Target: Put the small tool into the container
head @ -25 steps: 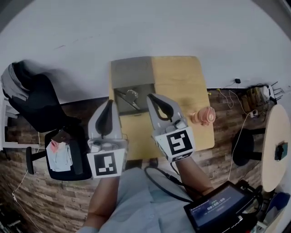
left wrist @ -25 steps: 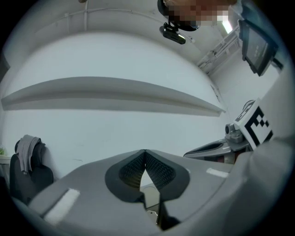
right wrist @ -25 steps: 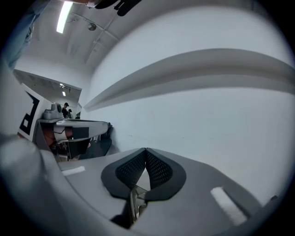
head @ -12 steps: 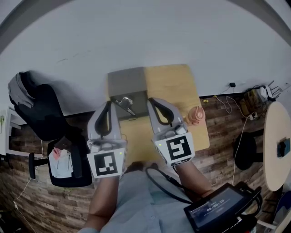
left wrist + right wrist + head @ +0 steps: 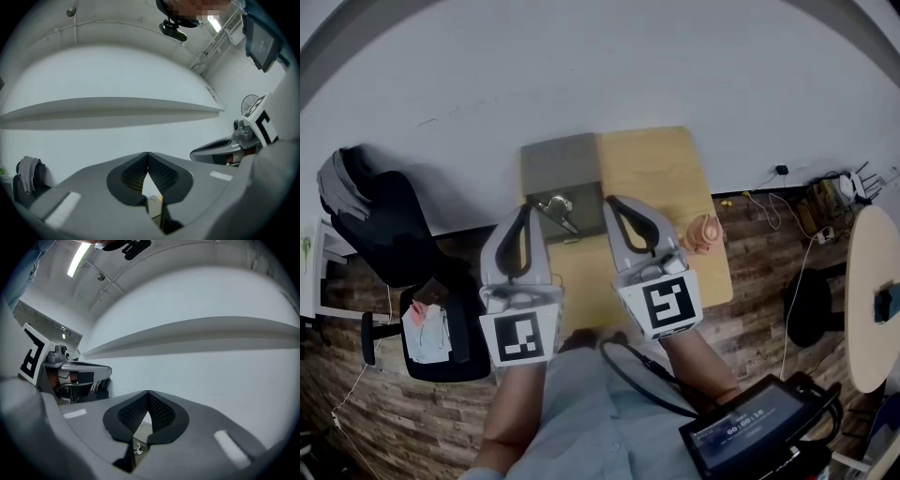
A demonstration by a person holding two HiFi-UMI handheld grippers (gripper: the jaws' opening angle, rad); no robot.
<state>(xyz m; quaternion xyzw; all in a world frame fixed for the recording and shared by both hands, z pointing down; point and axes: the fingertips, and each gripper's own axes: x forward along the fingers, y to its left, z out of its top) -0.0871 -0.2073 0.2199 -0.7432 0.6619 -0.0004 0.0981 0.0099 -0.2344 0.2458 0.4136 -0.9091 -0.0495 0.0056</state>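
Your left gripper [image 5: 147,154] has its jaws pressed together at the tips, with nothing between the pads. Your right gripper [image 5: 149,393] is the same: jaws closed tip to tip and empty. Both are raised side by side, just on your side of the gray container [image 5: 561,161], and neither touches it.

The small metal tool [image 5: 555,206] lies at the near end of the container, between the two gripper tips as the head view shows them. From these views you cannot tell whether it sits in a recess or on top. It also shows through the gap under the right gripper's closed pads.

The container rests on the left part of a small wooden table [image 5: 649,169], which stands against a plain white wall [image 5: 600,66] on a brick-patterned floor [image 5: 755,220]. To the right of the container, near the table's edge, is a peach-coloured object [image 5: 703,234]. Well to its left stands a black chair [image 5: 380,230], with another seat holding papers [image 5: 429,330] nearer you. Far to the right is a round table [image 5: 872,300], and a dark screen [image 5: 748,431] sits by your right arm.
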